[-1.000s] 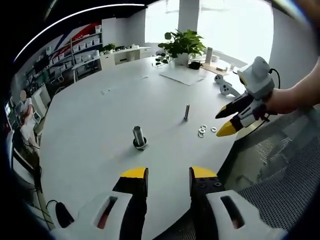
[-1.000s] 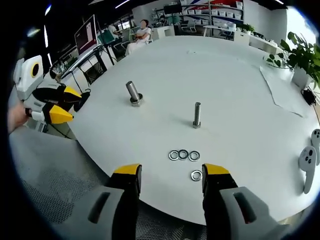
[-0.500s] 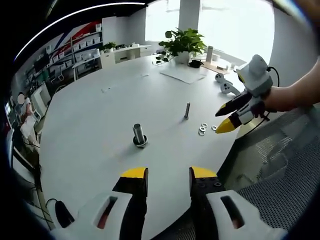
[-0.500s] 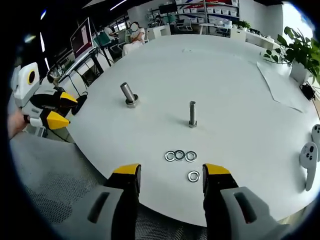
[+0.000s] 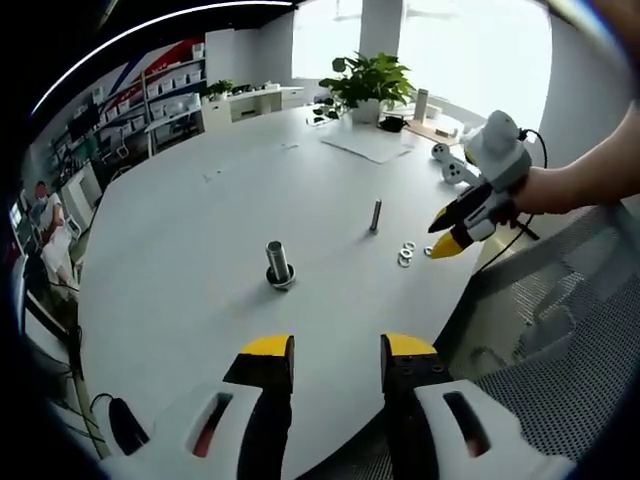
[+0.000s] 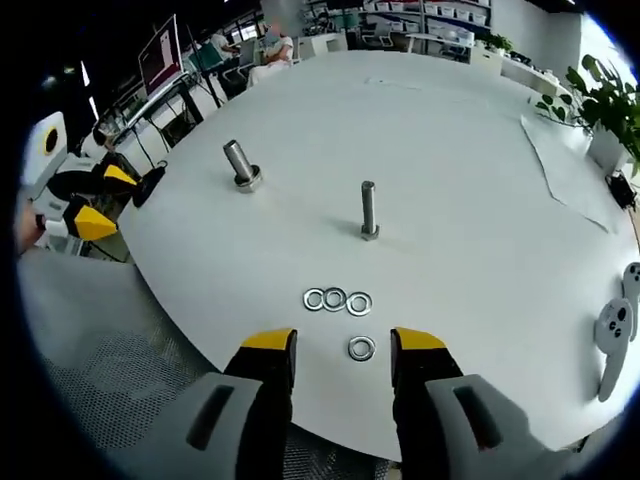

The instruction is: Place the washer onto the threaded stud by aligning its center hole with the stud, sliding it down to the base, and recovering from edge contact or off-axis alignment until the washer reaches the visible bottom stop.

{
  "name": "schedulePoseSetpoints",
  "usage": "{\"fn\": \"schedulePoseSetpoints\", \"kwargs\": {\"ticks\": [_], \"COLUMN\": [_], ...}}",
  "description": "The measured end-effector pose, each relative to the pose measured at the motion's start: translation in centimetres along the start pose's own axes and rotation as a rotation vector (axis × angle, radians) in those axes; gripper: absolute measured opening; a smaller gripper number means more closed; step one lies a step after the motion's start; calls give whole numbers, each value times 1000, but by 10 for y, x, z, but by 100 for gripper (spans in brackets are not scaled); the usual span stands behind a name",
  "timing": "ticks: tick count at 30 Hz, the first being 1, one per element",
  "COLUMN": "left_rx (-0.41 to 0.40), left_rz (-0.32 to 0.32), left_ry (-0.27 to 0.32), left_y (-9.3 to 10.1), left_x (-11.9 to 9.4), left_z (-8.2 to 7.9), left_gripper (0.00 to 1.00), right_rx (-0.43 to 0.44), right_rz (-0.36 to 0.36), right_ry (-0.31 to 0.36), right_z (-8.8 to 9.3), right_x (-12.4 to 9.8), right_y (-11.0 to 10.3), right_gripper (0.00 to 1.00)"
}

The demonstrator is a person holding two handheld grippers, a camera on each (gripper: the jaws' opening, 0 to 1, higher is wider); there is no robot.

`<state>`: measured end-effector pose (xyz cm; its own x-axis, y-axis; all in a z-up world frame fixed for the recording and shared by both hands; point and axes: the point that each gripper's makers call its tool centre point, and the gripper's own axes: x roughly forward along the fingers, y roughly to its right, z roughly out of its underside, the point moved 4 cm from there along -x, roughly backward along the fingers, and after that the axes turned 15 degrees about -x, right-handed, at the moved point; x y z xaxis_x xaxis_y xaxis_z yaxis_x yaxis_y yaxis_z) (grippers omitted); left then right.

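Right gripper [image 6: 343, 345] jaws apart, empty, low over the worktop [image 6: 470, 170] edge; single washer [image 6: 361, 348] lies between its tips. Row of three washers [image 6: 334, 299] just past it at 12 o'clock, thin stud [image 6: 368, 210] upright beyond. Thick stud [image 6: 238, 162] at 11 o'clock. Left gripper [image 5: 327, 352] open, empty, near worktop edge.

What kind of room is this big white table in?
Probably an office or a lab. The round white table stands near shelves of boxes, a desk with a monitor, and a potted plant by a bright window.
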<state>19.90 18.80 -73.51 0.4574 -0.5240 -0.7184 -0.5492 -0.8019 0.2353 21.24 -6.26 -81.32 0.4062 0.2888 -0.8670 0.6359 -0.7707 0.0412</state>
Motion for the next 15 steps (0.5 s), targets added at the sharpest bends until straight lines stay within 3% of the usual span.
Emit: {"fn": "schedulePoseSetpoints", "kwargs": {"ticks": [4, 15], "left_rx": [9, 2], "left_rz": [2, 3], "left_ry": [-8, -16], "left_y": [0, -1], "left_x": [1, 2], "left_z": [1, 3], "left_gripper": [33, 33], "right_rx": [-55, -150], "right_rz": [-16, -50], "right_ry": [-51, -121], "right_z": [8, 7], "right_x": [5, 14], "right_y": [5, 5], "right_gripper": [34, 26]}}
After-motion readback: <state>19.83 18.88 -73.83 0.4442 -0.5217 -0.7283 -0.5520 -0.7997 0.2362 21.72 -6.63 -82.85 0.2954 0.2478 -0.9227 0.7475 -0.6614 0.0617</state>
